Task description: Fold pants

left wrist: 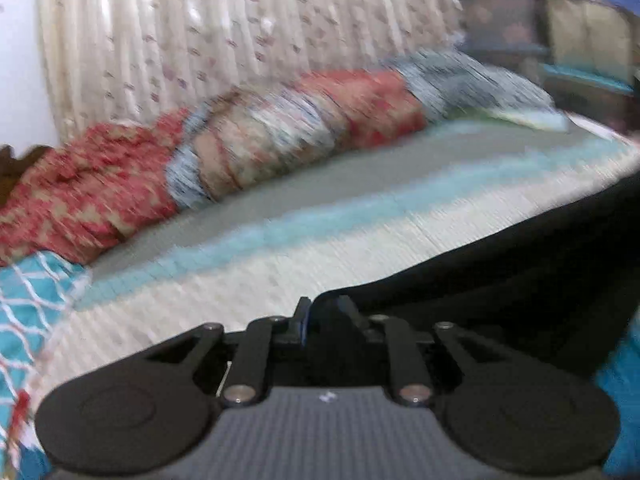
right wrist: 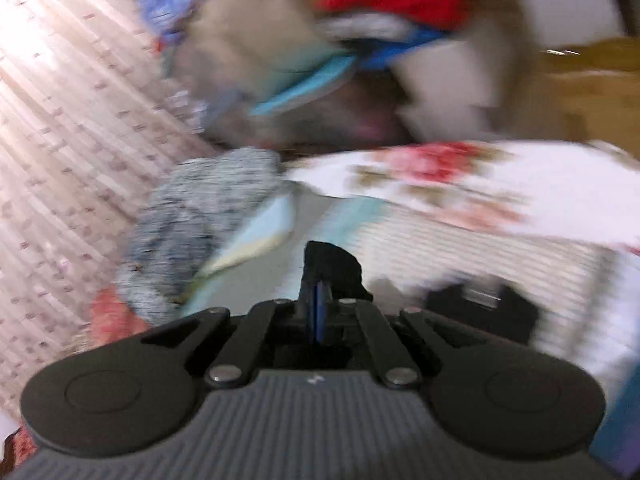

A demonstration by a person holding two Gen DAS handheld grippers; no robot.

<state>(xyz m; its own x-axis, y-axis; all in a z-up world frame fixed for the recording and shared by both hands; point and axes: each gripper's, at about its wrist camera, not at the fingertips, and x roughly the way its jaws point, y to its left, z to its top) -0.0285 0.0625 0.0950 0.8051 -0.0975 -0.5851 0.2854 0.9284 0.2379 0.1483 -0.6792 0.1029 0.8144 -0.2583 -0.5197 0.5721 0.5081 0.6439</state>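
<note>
Left gripper (left wrist: 323, 312) pinching black fabric pants (left wrist: 500, 264) over striped bedsheet (left wrist: 280, 256); right gripper (right wrist: 328, 276) pinching black cloth too, blurred.

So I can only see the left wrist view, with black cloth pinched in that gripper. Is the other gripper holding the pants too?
Observer: Yes, the right gripper is shut on a small bunch of the black pants.
Operator: What lies ahead of it?
Observer: A white cloth with red flowers, lying on the striped bed.
Operator: Anything close beside it?
Observer: A dark boxy thing on its right, too blurred to name.
</note>
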